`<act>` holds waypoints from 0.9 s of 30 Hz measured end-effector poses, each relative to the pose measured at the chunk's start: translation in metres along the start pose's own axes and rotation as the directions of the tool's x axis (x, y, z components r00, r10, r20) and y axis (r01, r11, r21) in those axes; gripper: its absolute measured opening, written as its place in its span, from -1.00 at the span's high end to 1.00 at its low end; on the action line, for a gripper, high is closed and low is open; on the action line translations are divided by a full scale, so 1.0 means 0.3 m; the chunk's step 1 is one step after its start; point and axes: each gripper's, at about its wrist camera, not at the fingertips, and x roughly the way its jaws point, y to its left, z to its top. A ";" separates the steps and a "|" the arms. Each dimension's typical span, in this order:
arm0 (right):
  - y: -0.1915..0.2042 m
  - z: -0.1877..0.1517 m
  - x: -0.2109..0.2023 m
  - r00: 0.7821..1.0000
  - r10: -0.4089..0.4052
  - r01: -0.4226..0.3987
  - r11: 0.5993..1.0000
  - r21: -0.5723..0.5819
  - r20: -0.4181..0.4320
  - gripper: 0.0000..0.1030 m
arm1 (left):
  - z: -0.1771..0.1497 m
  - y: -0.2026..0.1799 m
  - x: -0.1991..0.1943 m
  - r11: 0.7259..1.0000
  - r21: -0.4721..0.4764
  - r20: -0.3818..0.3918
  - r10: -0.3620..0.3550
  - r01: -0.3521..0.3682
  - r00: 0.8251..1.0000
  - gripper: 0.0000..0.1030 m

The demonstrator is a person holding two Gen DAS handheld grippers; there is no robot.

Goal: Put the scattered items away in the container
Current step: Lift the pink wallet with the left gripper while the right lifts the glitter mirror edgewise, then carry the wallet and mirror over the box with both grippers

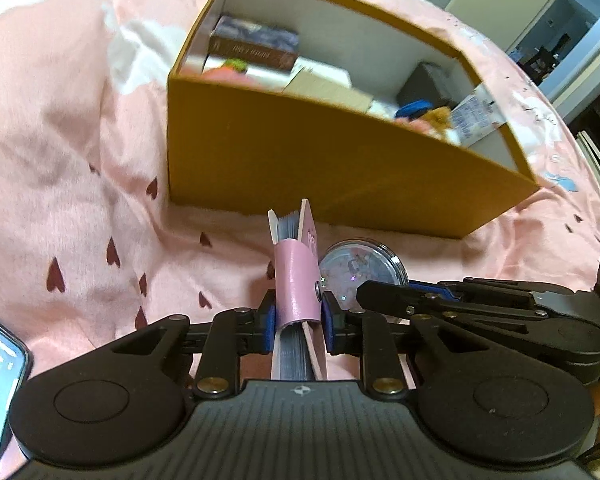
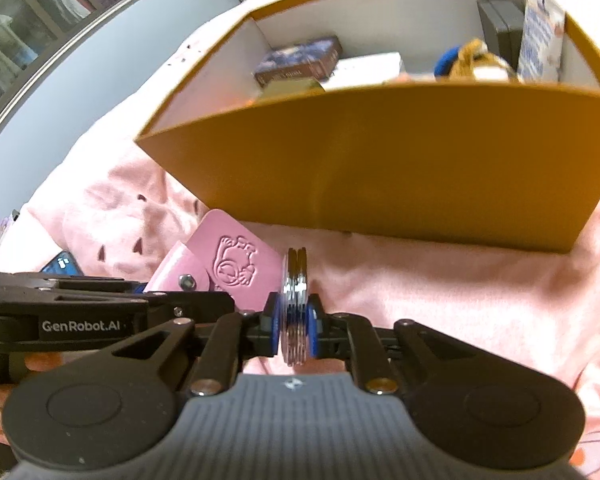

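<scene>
At the bottom centre of the left wrist view, the left gripper [image 1: 299,318] is clamped on a pink wallet [image 1: 296,280] held on edge, its blue pads pressing both covers; just right of it the right gripper [image 1: 380,300] reaches in from the right edge beside a round clear case [image 1: 360,264]; in the right wrist view that gripper [image 2: 296,318] is closed on the round case [image 2: 295,300], held edge-on at lower centre, with the wallet [image 2: 236,260] just to its left; both sit over a pink blanket [image 1: 80,160] with dark hearts; beyond, filling the upper middle, stands an open orange box [image 1: 320,168], holding a book [image 1: 256,42], a dark block [image 1: 424,80] and small toys; a phone [image 1: 0,356] lies at the lower left edge.
</scene>
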 end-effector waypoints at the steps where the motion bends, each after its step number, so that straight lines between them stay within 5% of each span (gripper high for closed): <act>1: 0.007 0.003 -0.015 1.000 -0.002 0.002 1.000 -0.010 0.009 0.71 | 0.002 -0.008 -0.011 1.000 0.007 0.008 0.000 0.000 1.000 0.51; 16: 0.065 0.103 -0.291 0.988 0.054 -0.043 0.996 -0.075 0.146 0.71 | 0.089 -0.114 -0.213 0.997 0.075 0.140 -0.045 0.035 0.989 0.52; 27: 0.092 0.248 -0.378 0.971 0.069 -0.034 0.988 -0.152 0.228 0.71 | 0.229 -0.159 -0.238 0.990 0.137 0.183 -0.054 0.029 0.982 0.52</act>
